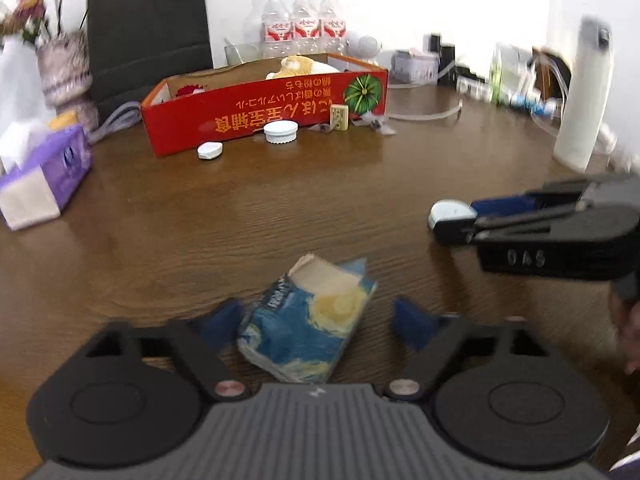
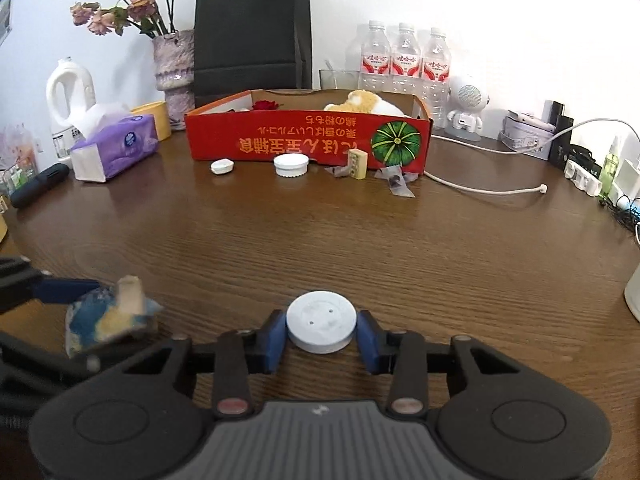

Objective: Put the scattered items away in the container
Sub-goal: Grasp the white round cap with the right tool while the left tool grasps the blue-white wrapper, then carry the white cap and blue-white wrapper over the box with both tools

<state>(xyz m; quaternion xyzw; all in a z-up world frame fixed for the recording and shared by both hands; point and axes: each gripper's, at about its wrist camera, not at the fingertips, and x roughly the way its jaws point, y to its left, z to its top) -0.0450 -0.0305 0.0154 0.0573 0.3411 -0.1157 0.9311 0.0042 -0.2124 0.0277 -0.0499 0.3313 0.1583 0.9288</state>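
Note:
A blue and yellow tissue pack (image 1: 308, 320) lies on the brown table between the fingers of my left gripper (image 1: 316, 322), which is open around it; the left pad is close to it, the right pad apart. It also shows in the right wrist view (image 2: 108, 316). My right gripper (image 2: 322, 338) is shut on a white round disc (image 2: 321, 326); the disc shows in the left wrist view (image 1: 450, 213) too. The red cardboard box (image 2: 288, 142) stands at the back and holds a plush toy (image 2: 366, 102).
In front of the box lie a small white cap (image 2: 222, 167), a white jar lid (image 2: 291, 165), a mahjong tile (image 2: 357, 164) and wrappers (image 2: 396, 182). A purple tissue box (image 2: 116, 146), vase (image 2: 174, 70), black bag (image 2: 252, 36), water bottles (image 2: 404, 64) and white cable (image 2: 480, 190) stand around.

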